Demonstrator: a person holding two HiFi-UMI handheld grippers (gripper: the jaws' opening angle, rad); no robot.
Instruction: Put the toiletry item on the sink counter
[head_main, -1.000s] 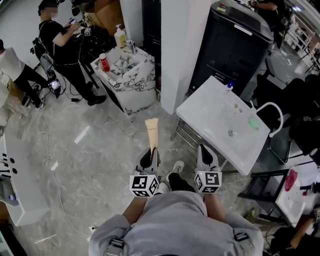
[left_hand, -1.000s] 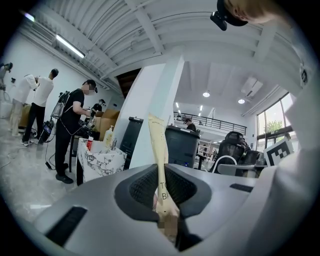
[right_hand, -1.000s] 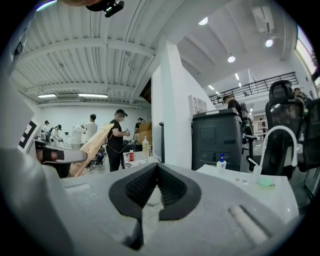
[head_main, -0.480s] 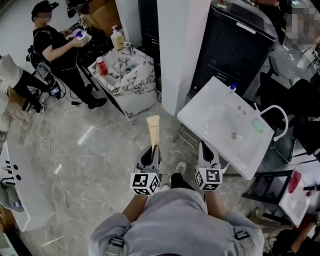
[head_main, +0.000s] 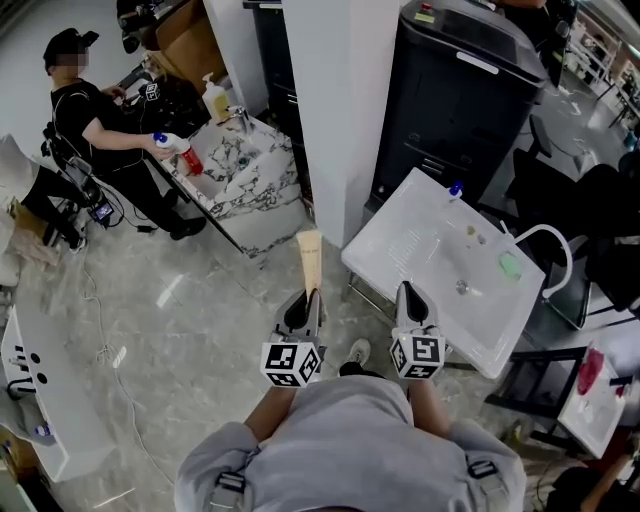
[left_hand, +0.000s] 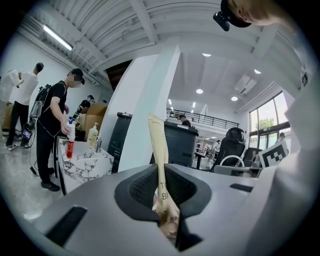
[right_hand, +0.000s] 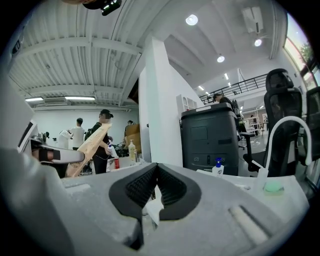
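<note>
A beige toiletry tube (head_main: 309, 262) sticks up and forward out of my left gripper (head_main: 303, 300), which is shut on its lower end. In the left gripper view the tube (left_hand: 159, 160) stands pinched between the dark pads of the left gripper (left_hand: 162, 176). My right gripper (head_main: 410, 297) is level with it on the right, jaws together, nothing clearly held. The right gripper (right_hand: 156, 176) sees the tube (right_hand: 90, 147) off to its left. A marble sink counter (head_main: 235, 170) stands ahead on the left, a white sink top (head_main: 420, 235) just ahead on the right.
A person (head_main: 85, 120) stands at the marble counter holding a white bottle (head_main: 165, 142) beside a red bottle (head_main: 190, 160); a pump bottle (head_main: 213, 100) is at its back. A white pillar (head_main: 340, 100) and a black cabinet (head_main: 470, 90) stand between the sinks. Cables lie on the floor at left.
I have stepped forward, so both sinks sit closer to the grippers. The person at the marble counter has reached over to the bottles on it. Both grippers keep their grip.
</note>
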